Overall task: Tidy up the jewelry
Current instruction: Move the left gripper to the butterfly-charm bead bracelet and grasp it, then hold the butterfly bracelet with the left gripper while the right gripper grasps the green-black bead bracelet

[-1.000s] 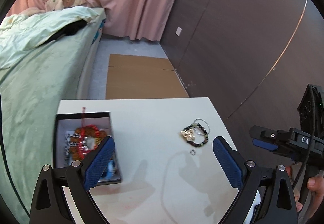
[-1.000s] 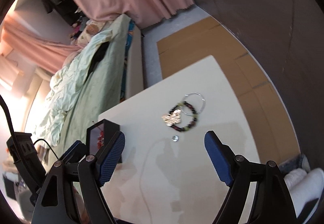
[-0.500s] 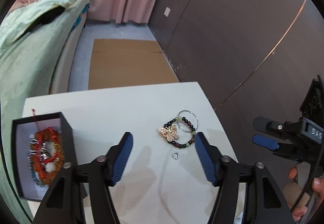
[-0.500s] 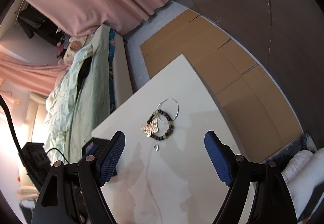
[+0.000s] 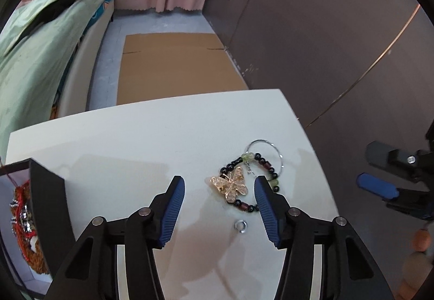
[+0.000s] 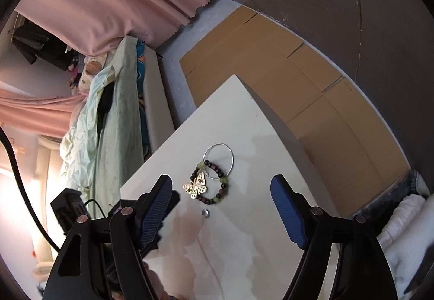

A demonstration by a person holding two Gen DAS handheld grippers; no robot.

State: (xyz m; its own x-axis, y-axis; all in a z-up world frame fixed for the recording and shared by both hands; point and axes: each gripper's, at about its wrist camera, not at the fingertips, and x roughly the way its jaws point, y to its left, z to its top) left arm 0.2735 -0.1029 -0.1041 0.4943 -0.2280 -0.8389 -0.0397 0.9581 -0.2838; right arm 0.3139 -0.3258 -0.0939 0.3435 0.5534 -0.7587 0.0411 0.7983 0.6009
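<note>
On the white table (image 5: 135, 142) lie a gold butterfly brooch (image 5: 231, 185), a dark beaded bracelet (image 5: 263, 167), a thin silver hoop (image 5: 264, 153) and a small silver ring (image 5: 240, 226). My left gripper (image 5: 219, 207) is open and empty, its fingers either side of the brooch, just above the table. A black jewelry box (image 5: 46, 207) with red and beaded pieces stands at the left. In the right wrist view my right gripper (image 6: 221, 207) is open and empty, short of the brooch (image 6: 195, 188), bracelet (image 6: 217, 186), hoop (image 6: 219, 160) and ring (image 6: 206, 213).
A bed with green bedding (image 5: 35, 56) runs along the left. Flat cardboard (image 5: 173, 67) lies on the floor beyond the table. A dark wall panel (image 5: 325, 42) stands to the right. The table's right edge (image 5: 320, 164) is close to the jewelry.
My left gripper has swung right from the box and forward, now framing the brooch, with its jaws narrower. The right gripper has moved a little closer to the jewelry.
</note>
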